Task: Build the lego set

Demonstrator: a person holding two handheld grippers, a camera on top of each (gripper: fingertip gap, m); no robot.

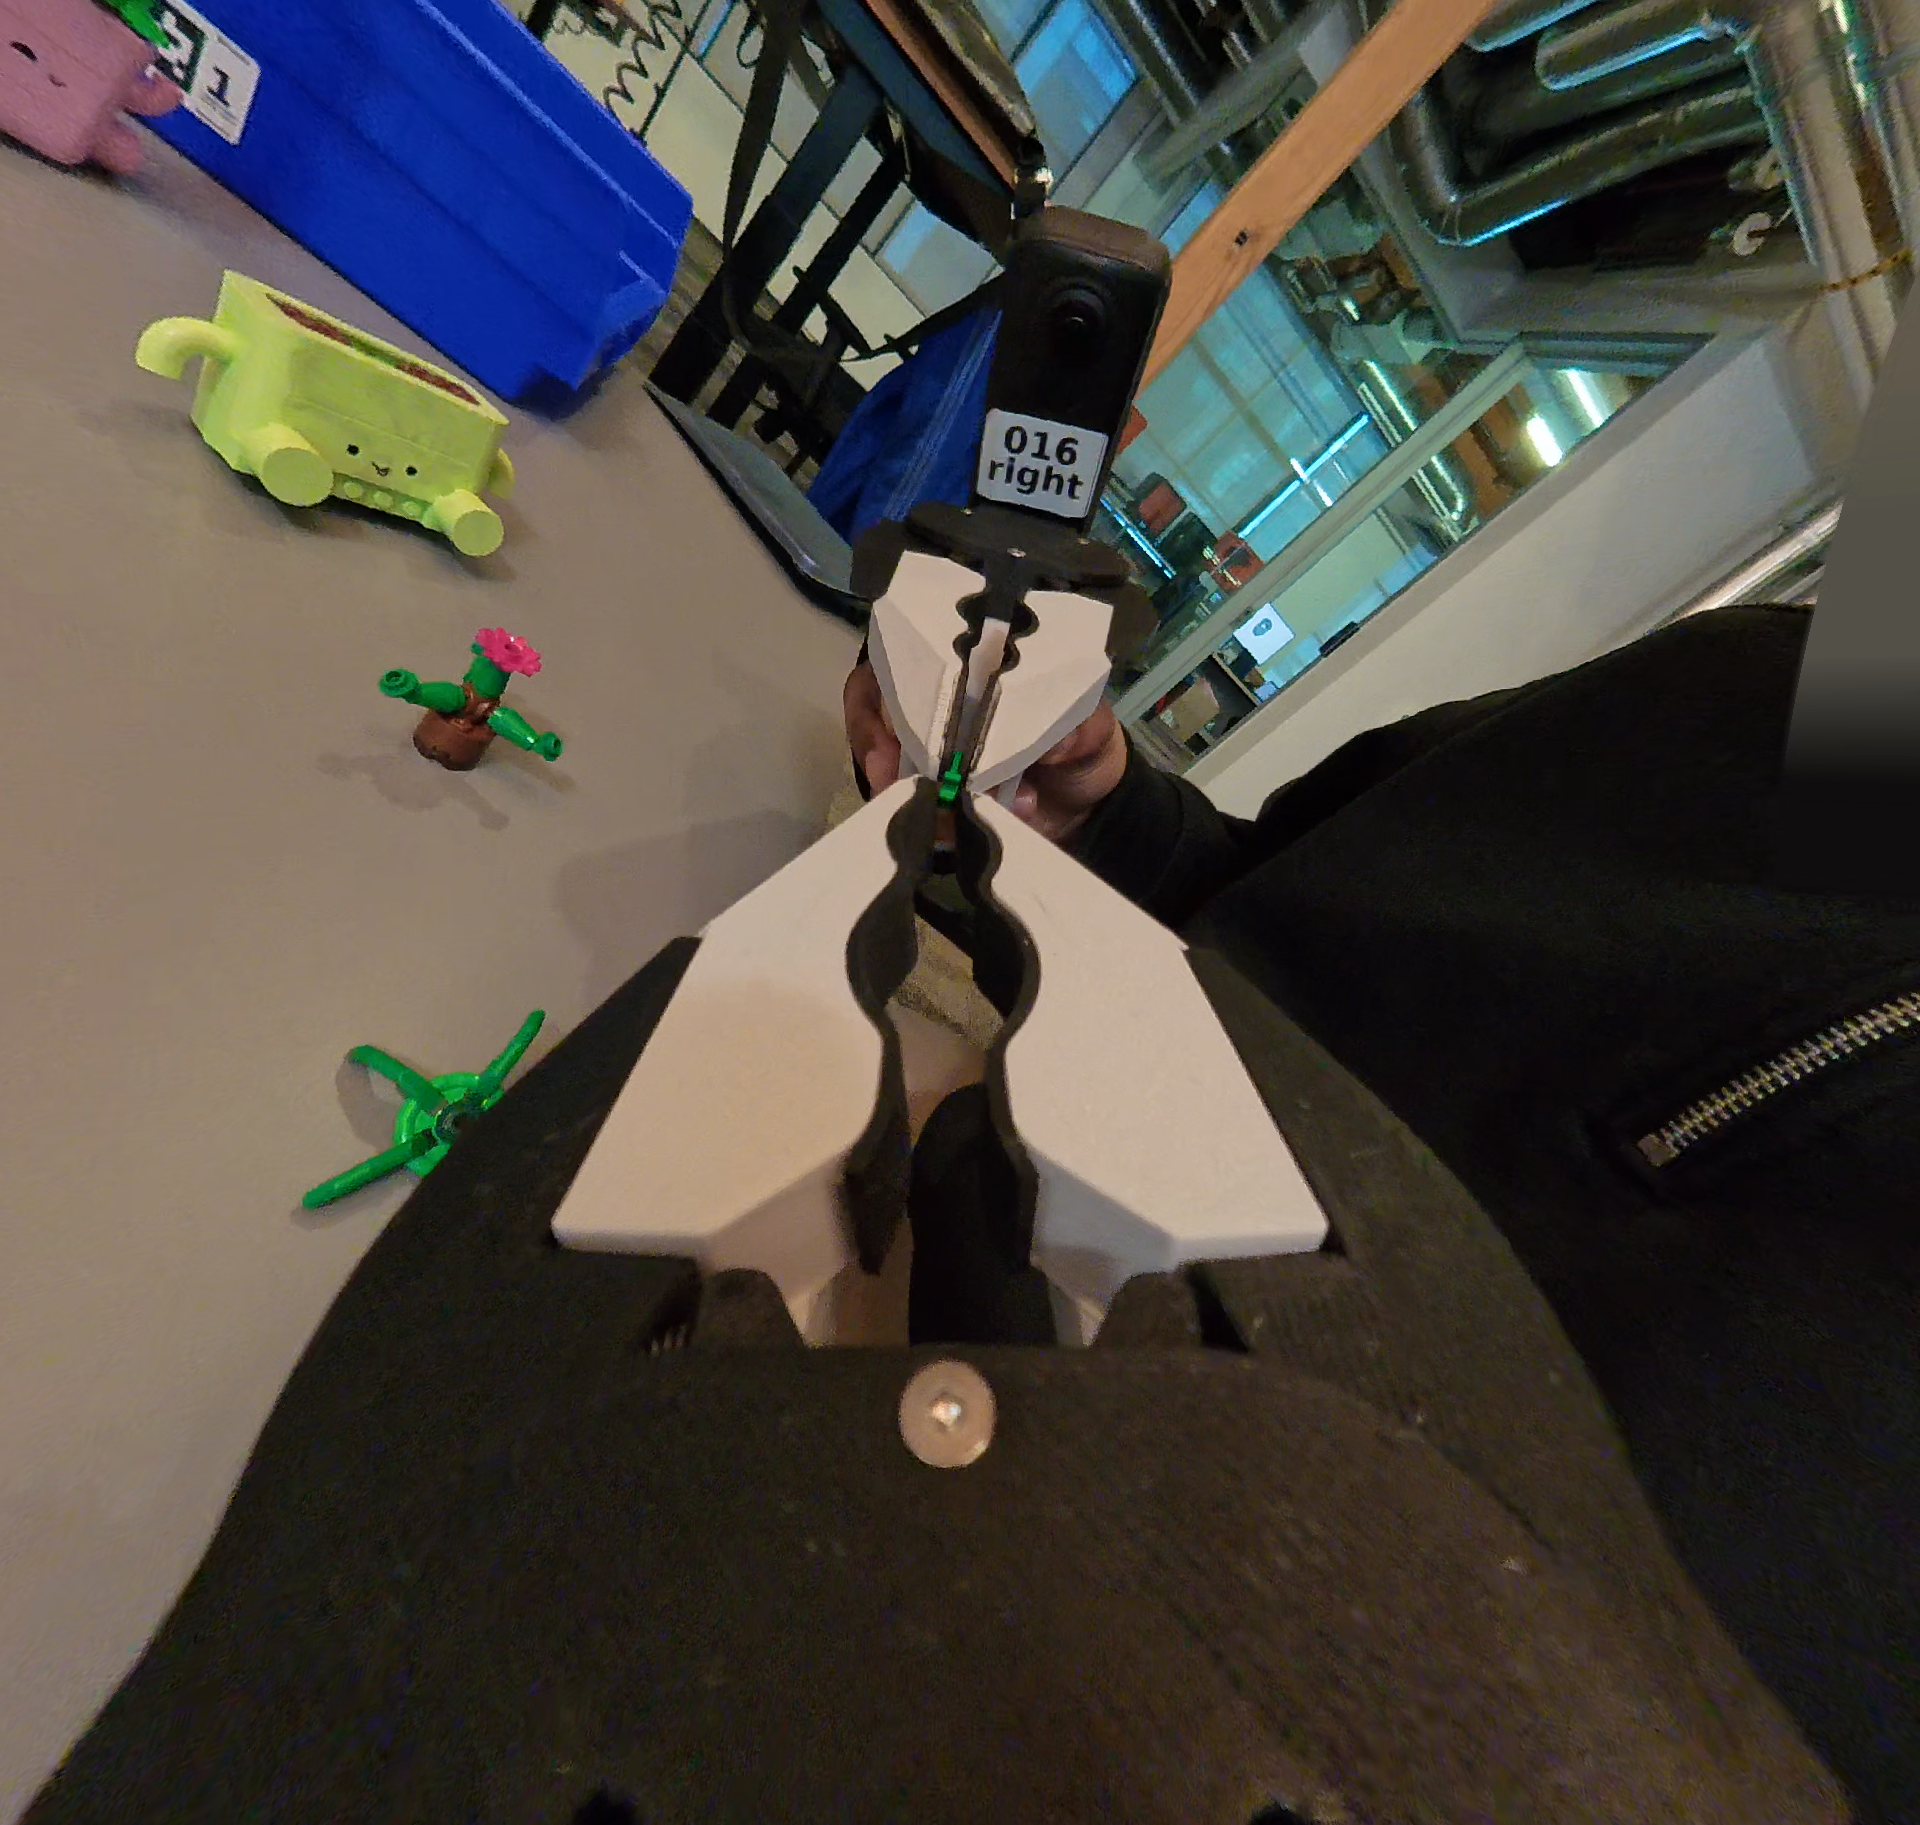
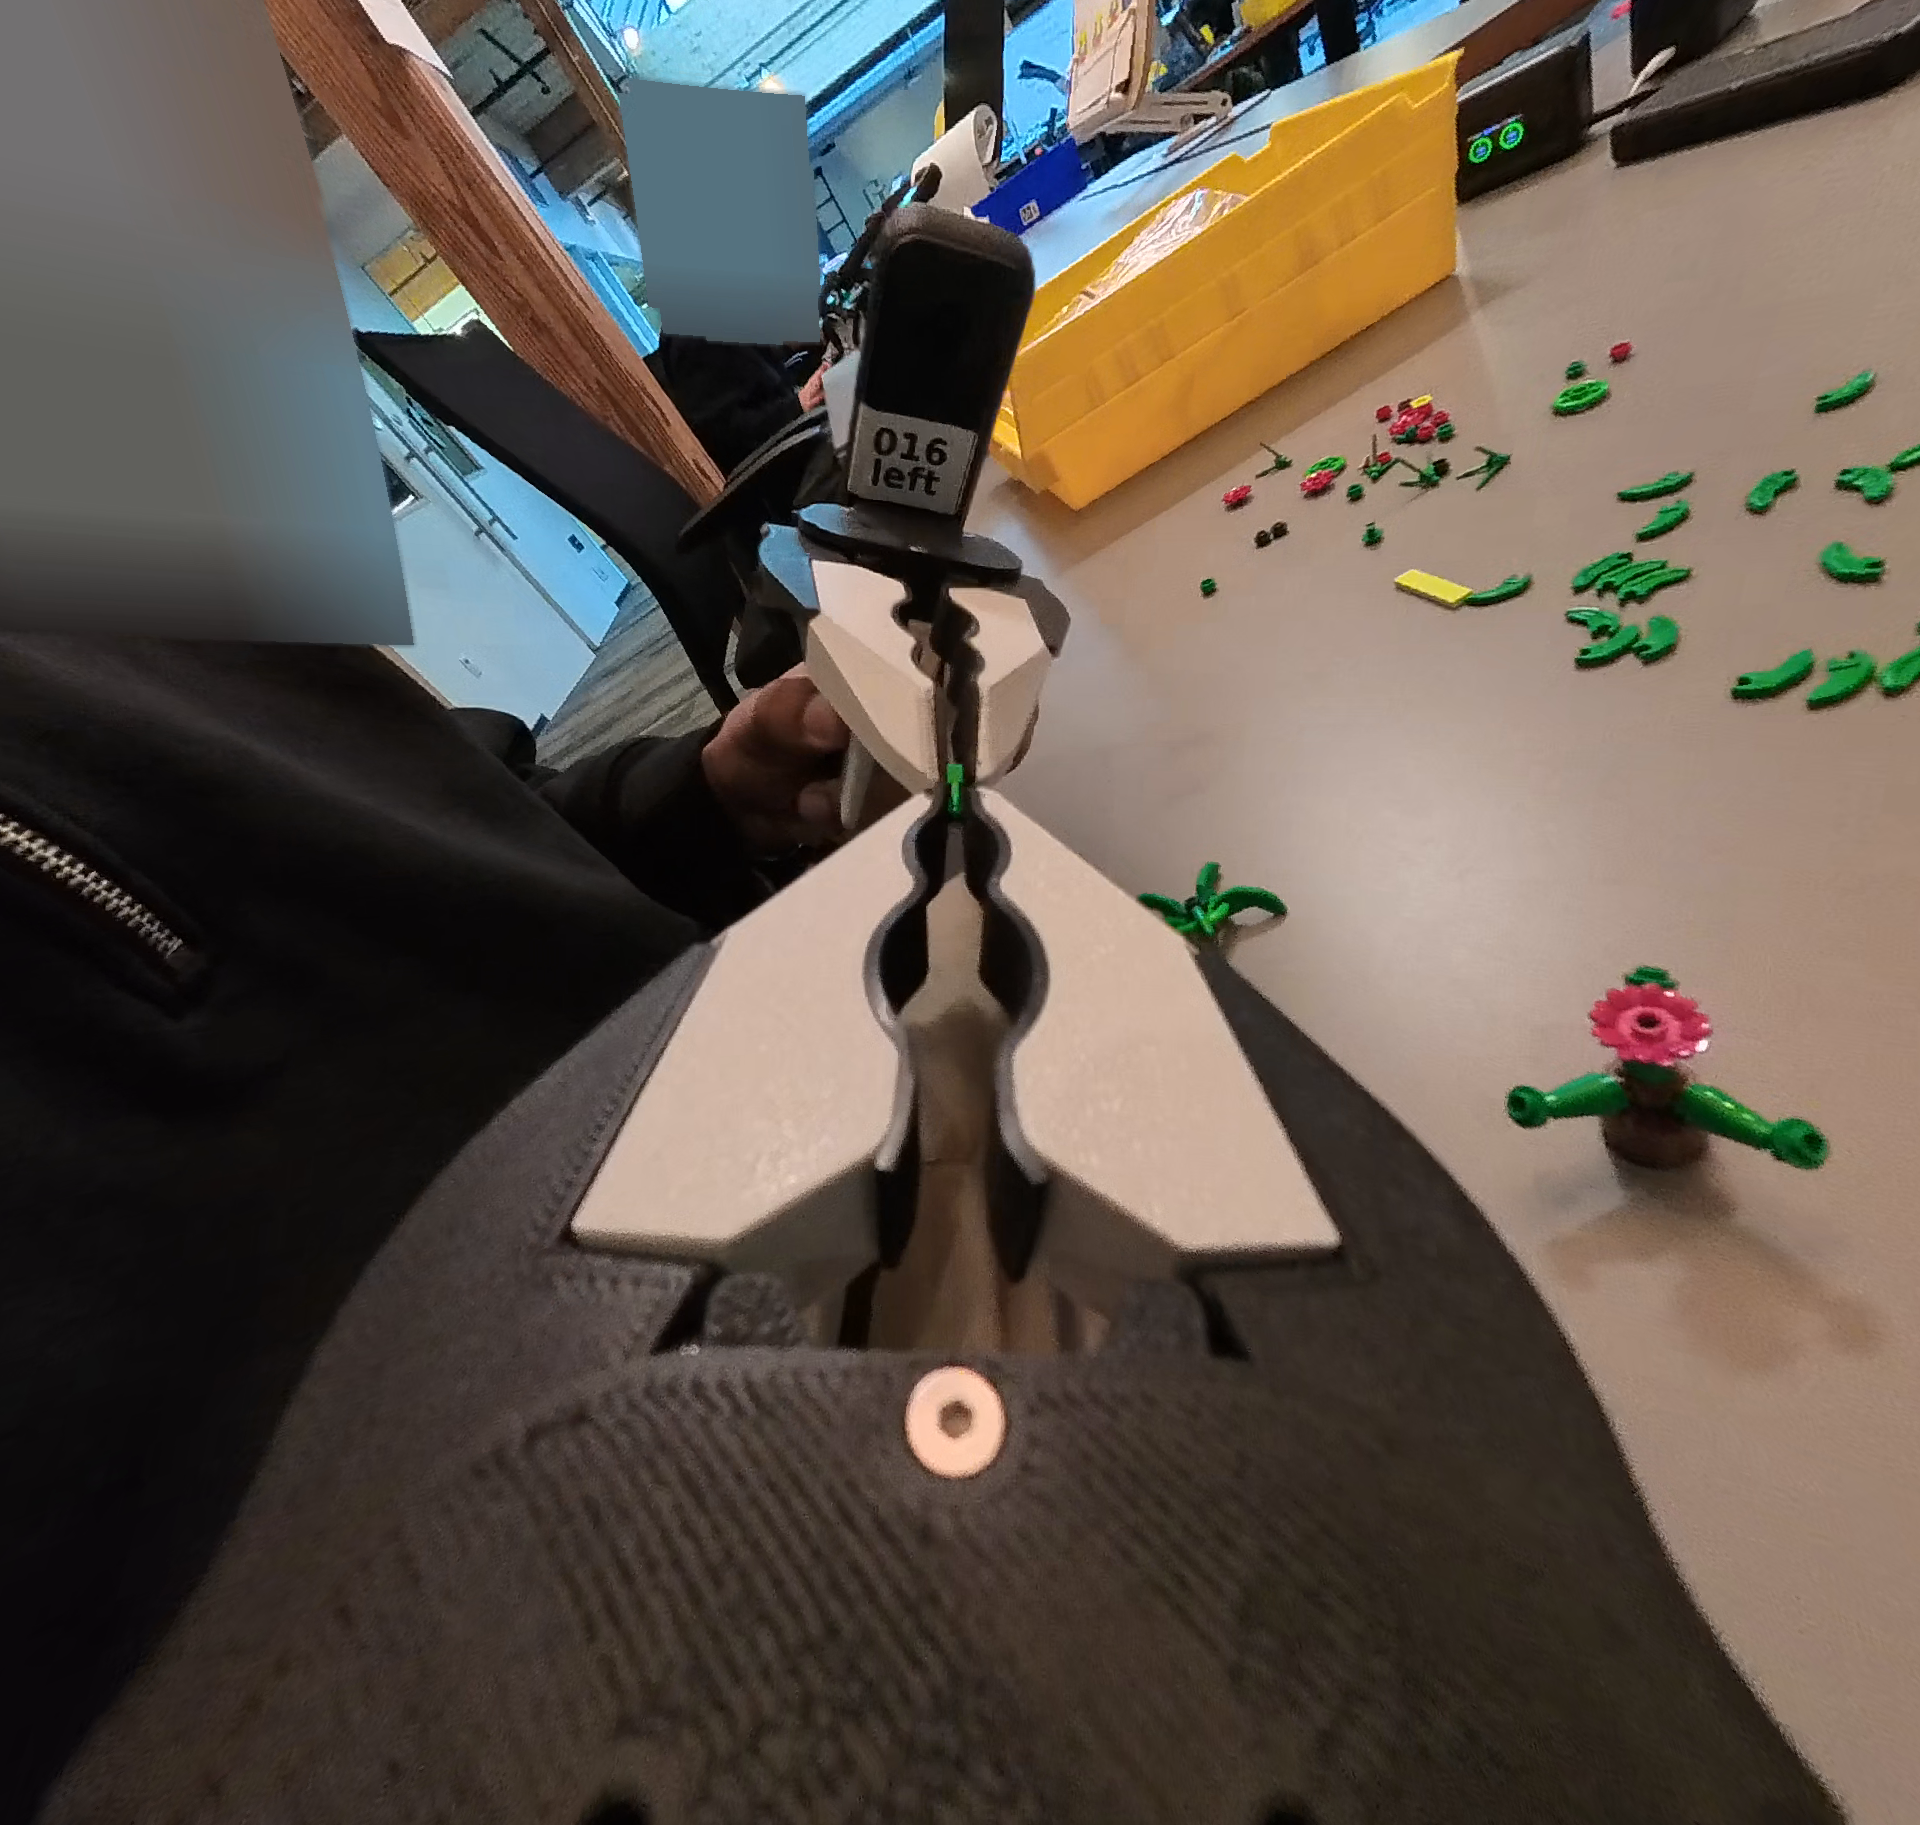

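My left gripper and right gripper meet tip to tip — both pinch one small green piece. The flower stalk stands well off my right fingers.

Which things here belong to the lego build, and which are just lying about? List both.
In the job:
- small green piece, pinched between left claw and right claw
- pink-flower plant
- green leaf cluster
- loose green and red pieces
- lime green pot

Lying about:
- blue bin
- yellow bin
- pink pot
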